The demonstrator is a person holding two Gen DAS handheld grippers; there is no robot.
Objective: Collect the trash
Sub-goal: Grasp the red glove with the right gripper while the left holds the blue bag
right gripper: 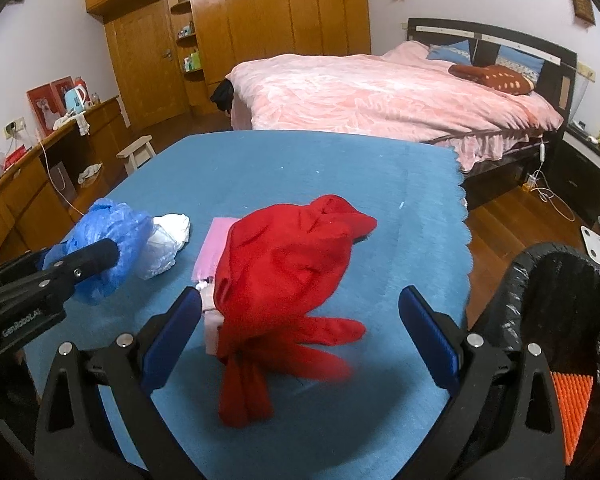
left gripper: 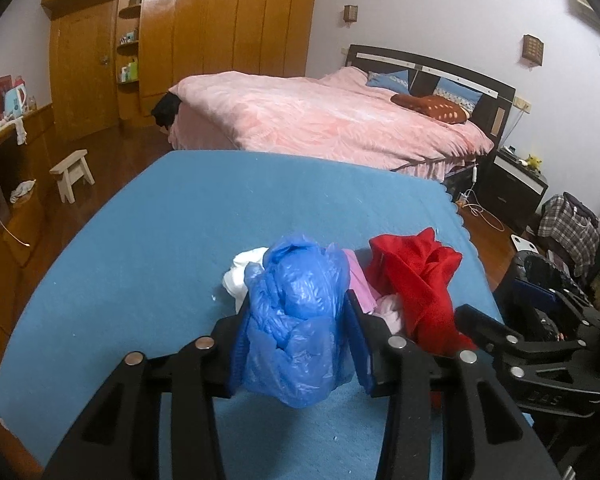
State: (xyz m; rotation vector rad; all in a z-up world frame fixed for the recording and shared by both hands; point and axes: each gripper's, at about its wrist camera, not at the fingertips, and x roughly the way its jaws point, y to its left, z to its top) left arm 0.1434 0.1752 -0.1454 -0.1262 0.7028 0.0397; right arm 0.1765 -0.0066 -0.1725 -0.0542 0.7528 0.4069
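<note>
A crumpled blue plastic bag point(left gripper: 296, 320) lies on the blue table cloth point(left gripper: 160, 240). My left gripper point(left gripper: 296, 344) is shut on it; the bag also shows in the right wrist view point(right gripper: 104, 236). Behind it lies crumpled white plastic point(left gripper: 240, 276), seen too in the right wrist view point(right gripper: 166, 244). A red cloth point(right gripper: 288, 276) lies over a pink box point(right gripper: 216, 244) in the middle of the table. My right gripper point(right gripper: 300, 320) is open and empty, its fingers on either side of the red cloth.
A black-lined trash bin point(right gripper: 560, 304) stands on the floor right of the table, with an orange object point(right gripper: 572, 408) at its near side. A pink bed point(right gripper: 380, 96) lies behind the table. A wooden stool point(left gripper: 72, 172) and sideboard point(right gripper: 32, 184) are at the left.
</note>
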